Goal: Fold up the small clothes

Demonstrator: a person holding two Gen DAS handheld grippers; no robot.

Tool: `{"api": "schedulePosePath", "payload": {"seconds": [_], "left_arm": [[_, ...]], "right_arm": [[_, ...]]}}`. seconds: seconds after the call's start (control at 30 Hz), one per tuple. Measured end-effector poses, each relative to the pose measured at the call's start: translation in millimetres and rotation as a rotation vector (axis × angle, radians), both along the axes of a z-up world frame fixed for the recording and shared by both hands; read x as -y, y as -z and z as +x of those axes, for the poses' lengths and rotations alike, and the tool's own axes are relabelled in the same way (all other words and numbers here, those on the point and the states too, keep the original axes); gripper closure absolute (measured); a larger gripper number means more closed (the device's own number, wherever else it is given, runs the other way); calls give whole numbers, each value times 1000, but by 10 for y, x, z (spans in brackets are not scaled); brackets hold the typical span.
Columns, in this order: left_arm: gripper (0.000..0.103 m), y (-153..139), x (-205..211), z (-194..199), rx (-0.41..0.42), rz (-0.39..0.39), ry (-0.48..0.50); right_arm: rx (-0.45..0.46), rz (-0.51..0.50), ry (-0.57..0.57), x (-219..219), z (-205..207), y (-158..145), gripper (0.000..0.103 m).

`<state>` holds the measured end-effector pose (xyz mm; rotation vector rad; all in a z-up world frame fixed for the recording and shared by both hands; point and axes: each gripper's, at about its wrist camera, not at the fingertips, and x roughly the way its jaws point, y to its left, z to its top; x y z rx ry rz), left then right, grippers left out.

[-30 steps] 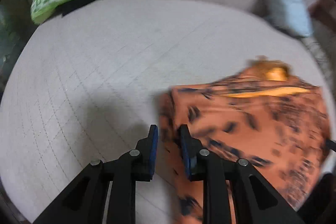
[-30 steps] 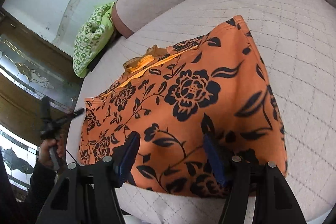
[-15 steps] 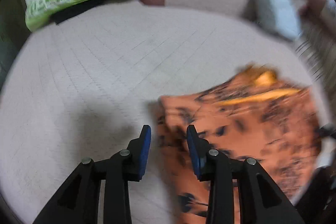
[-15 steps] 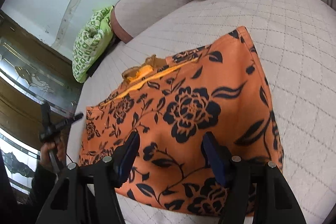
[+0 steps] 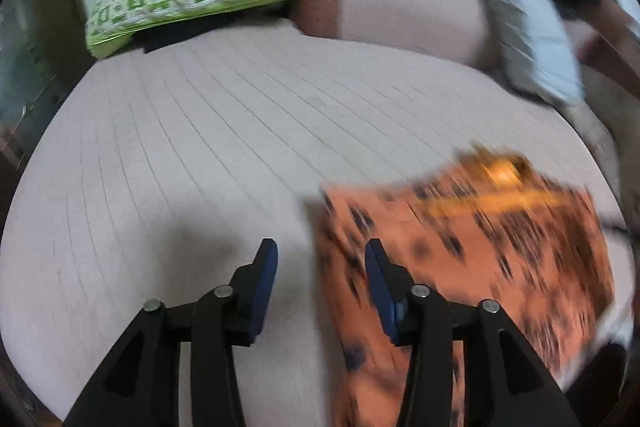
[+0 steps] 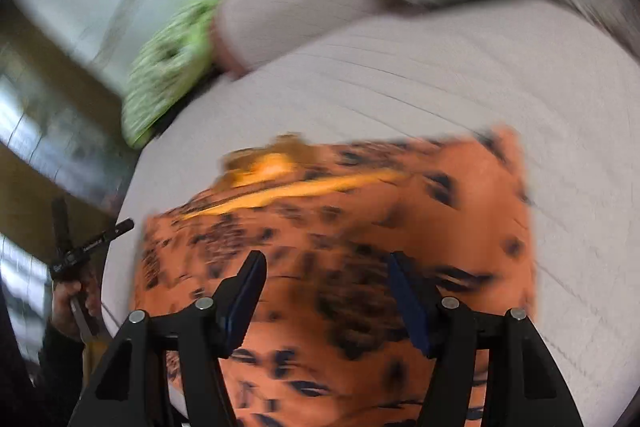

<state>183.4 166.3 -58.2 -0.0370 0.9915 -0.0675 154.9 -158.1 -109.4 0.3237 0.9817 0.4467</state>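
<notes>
Cloth [image 6: 360,227] fills your right claw's [image 6: 326,287] view; left claw [image 5: 318,267] sees only its 3 o'clock edge. Both claws gape wide, empty.

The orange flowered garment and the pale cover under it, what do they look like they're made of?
The orange garment looks like thin, soft woven or knit cloth with a matte black floral print; it lies flat and limp, though blur hides the weave. The pale cover looks like quilted padded fabric, matte, judging by its stitched grid lines.
</notes>
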Motion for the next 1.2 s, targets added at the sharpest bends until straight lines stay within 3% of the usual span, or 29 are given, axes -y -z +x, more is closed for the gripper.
{"api": "schedulePosePath", "payload": {"seconds": [0.13,0.2,0.27,0.37,0.4,0.43,0.47,0.53,0.6,0.67,0.73,0.77,0.8,0.87,1.03,1.07,1.1,1.13,1.2], "left_arm": [[55,250,242,-359,-47,41,18],[55,457,262,-306,-91,90,6],[54,619,240,-302,-125,92,-25],[51,666,148,-317,-122,34,-60],[51,671,125,-329,-124,26,-65],[51,667,88,-361,-124,-2,-75],[51,653,67,-386,-124,-18,-79],[51,661,79,-444,-112,-16,-71],[50,667,80,-456,-105,-13,-66],[49,674,56,-436,-102,-21,-65],[48,689,25,-454,-98,-26,-68],[48,696,32,-460,-95,-22,-67],[48,705,39,-465,-92,-20,-66],[48,728,31,-468,-87,-24,-63],[47,768,-6,-443,-82,-37,-61],[47,763,-1,-451,-80,-37,-61],[46,766,-4,-455,-78,-36,-60],[46,766,-6,-460,-74,-37,-59],[46,769,-13,-464,-71,-39,-57]], "right_arm": [[52,-16,-256,-888,149,-230,37],[55,-45,-371,-1476,274,-225,38],[12,-88,-458,-2022,401,-91,43],[-34,-219,-551,-2684,474,274,51],[-52,-291,-553,-2802,509,425,71],[-72,-358,-519,-2836,572,545,79],[-75,-339,-462,-2771,654,567,92],[-65,-360,-325,-2599,779,504,95],[-51,-411,-256,-2484,839,478,91],[-86,-284,-287,-2411,825,435,89],[-32,-184,-352,-2449,706,259,88],[-12,-147,-427,-2551,647,182,78],[1,-150,-473,-2637,615,149,60],[56,-221,-522,-2836,596,120,35],[113,-305,-634,-3278,692,163,35],[100,-337,-662,-3357,719,230,40],[60,-350,-680,-3395,733,307,65],[27,-370,-678,-3420,729,356,81],[27,-394,-647,-3396,781,370,95]]}}
